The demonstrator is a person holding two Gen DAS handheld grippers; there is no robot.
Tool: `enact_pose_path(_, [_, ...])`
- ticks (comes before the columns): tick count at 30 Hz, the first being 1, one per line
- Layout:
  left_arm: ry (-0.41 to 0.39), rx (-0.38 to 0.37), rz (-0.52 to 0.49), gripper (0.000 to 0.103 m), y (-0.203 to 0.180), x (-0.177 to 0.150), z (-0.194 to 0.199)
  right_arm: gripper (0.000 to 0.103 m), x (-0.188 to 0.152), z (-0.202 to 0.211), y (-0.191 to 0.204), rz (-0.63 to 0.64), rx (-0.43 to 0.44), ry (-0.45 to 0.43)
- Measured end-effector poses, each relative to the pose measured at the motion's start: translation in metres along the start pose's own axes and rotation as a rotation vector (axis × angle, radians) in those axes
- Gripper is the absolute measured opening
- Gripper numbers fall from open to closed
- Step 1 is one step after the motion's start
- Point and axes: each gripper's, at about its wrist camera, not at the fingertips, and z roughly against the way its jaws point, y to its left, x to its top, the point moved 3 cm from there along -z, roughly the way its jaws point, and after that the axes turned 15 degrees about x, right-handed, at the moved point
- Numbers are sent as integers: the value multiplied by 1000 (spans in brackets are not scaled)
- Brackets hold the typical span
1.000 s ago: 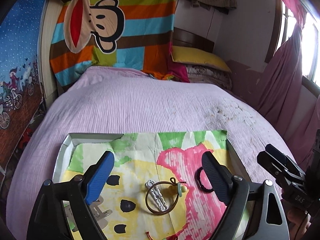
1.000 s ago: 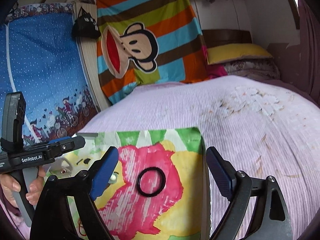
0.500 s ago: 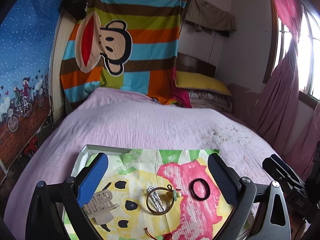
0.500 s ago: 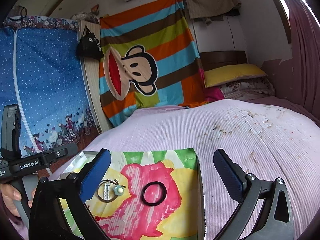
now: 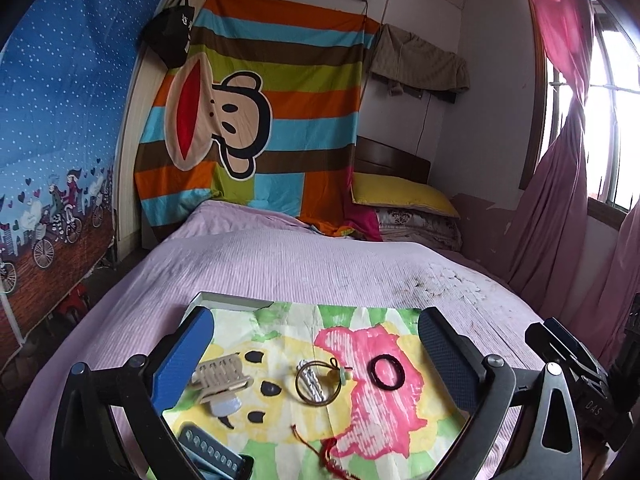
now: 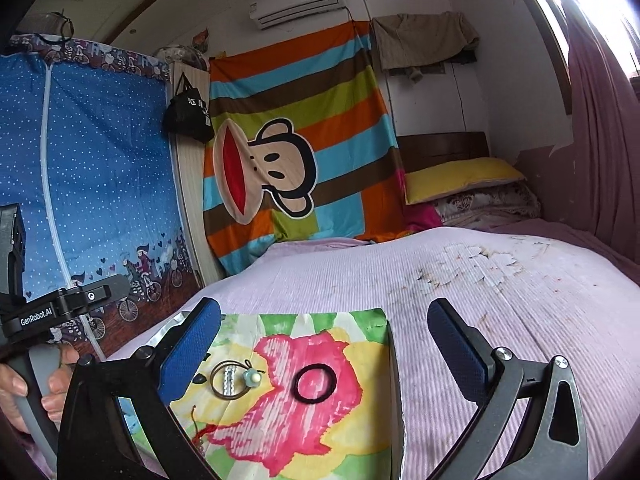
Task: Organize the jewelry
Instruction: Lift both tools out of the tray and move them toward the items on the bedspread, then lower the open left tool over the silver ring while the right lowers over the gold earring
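A flat box with a colourful painted paper lining (image 5: 280, 328) lies on the bed. On it lie a black hair tie (image 5: 387, 372), a brown ring-shaped band with a small pale bead (image 5: 318, 382), a white barrette inside that band, a beige claw clip (image 5: 220, 374), a blue-grey comb-like clip (image 5: 210, 450) and a red cord (image 5: 328, 450). My left gripper (image 5: 316, 356) is open and empty above them. My right gripper (image 6: 324, 344) is open and empty above the box's right side, with the black hair tie (image 6: 315, 383) and the brown band (image 6: 232, 378) below it.
The pink bedspread (image 5: 300, 264) surrounds the box. A striped monkey blanket (image 5: 256, 128) hangs at the head, with a yellow pillow (image 5: 400, 194) beside it. A blue fabric wardrobe (image 6: 88, 184) stands left; pink curtains (image 5: 560, 208) hang right. The left handle and hand (image 6: 36, 360) show in the right wrist view.
Both grippers have lifted and pulled back from the box, so more of the room and more of the items now show. Nothing was picked up.
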Motion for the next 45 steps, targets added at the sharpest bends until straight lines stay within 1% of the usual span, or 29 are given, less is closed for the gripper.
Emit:
enact_pose_path(5, [-11, 13, -4, 103, 5, -9, 18, 102, -2, 19, 9, 21, 0, -4])
enact_pose_path(12, [-13, 26, -27, 103, 11, -32, 43, 102, -12, 49, 23, 49, -3, -5])
enact_pose_path(22, [9, 50, -69, 103, 20, -70, 63, 102, -44, 83, 41, 90, -3, 36])
enact_pose_path(30, [74, 65, -88, 103, 30, -103, 65, 102, -80, 101, 48, 94, 15, 109])
enact_pose_path(35, [129, 71, -108, 103, 36, -121, 60, 102, -100, 101, 48, 84, 48, 169])
enact_pose_path(41, [183, 46, -162, 103, 35, -138, 53, 101, -122, 96, 52, 74, 110, 245])
enact_pose_path(45, [203, 25, -182, 103, 32, -143, 52, 96, -131, 91, 56, 81, 139, 283])
